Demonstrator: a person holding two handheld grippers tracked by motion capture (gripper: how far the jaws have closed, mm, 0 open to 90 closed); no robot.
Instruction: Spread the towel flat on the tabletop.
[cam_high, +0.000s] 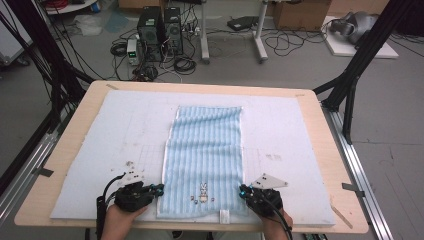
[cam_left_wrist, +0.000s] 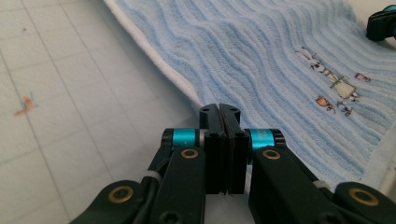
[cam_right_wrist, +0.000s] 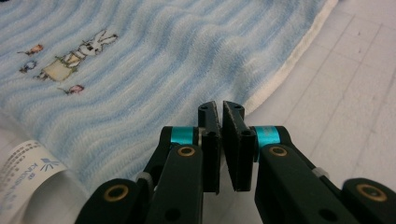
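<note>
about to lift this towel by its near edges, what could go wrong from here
1. The left gripper is shut right at the thin white hem of the towel; whether it caught cloth is unclear, so that side may slip out.
2. The right gripper shows a slight gap between its jaws at the hem, so its hold could be weak, leaving the towel lifting unevenly.

grey floor (cam_high: 400, 125), tangled cables (cam_high: 295, 42), computer towers (cam_high: 160, 32), cardboard boxes (cam_high: 300, 12)

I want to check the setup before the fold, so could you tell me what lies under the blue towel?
The blue towel lies flat on a pale gridded mat covering the wooden table. The mat shows all round the towel; anything beneath the cloth itself is covered and cannot be seen.
</note>
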